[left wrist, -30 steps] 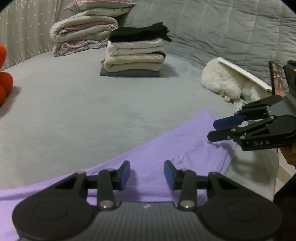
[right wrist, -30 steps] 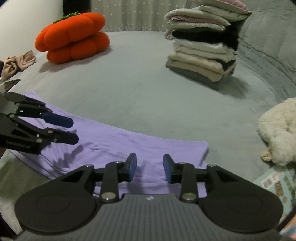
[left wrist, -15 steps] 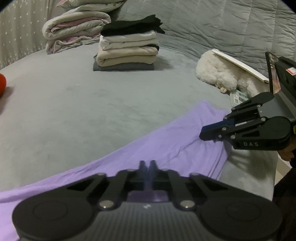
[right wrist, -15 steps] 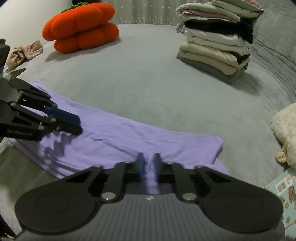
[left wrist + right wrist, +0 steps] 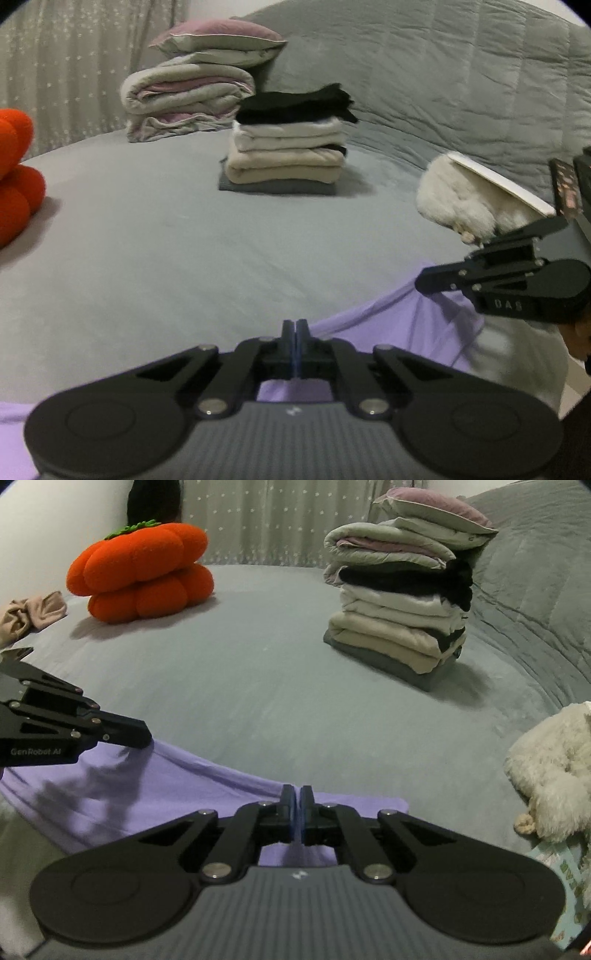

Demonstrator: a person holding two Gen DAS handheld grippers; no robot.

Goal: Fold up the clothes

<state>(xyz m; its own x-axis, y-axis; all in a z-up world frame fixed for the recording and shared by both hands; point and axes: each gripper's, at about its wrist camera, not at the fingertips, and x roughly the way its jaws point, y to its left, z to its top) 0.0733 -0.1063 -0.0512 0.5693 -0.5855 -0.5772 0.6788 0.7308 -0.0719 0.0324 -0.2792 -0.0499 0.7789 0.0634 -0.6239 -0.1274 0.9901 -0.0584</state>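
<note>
A purple garment (image 5: 388,321) lies spread on the grey bed near its front edge, also shown in the right wrist view (image 5: 177,786). My left gripper (image 5: 296,334) is shut on the garment's far edge, and its closed tip (image 5: 146,738) shows at the left of the right wrist view. My right gripper (image 5: 296,803) is shut on the same edge further right; its closed tip (image 5: 419,282) shows at the right of the left wrist view. The edge runs raised and creased between the two grippers. The cloth under each gripper body is hidden.
A stack of folded clothes (image 5: 288,147) stands mid-bed, with a folded duvet and pillow (image 5: 188,96) behind it. An orange pumpkin cushion (image 5: 140,572) sits far left, a beige cloth (image 5: 33,613) beside it. A white plush toy (image 5: 554,768) lies right. The grey bed (image 5: 258,686) spreads between.
Both grippers went from open above the purple garment to shut on its edge. They have since risen a little, and the edge has lifted with them.
</note>
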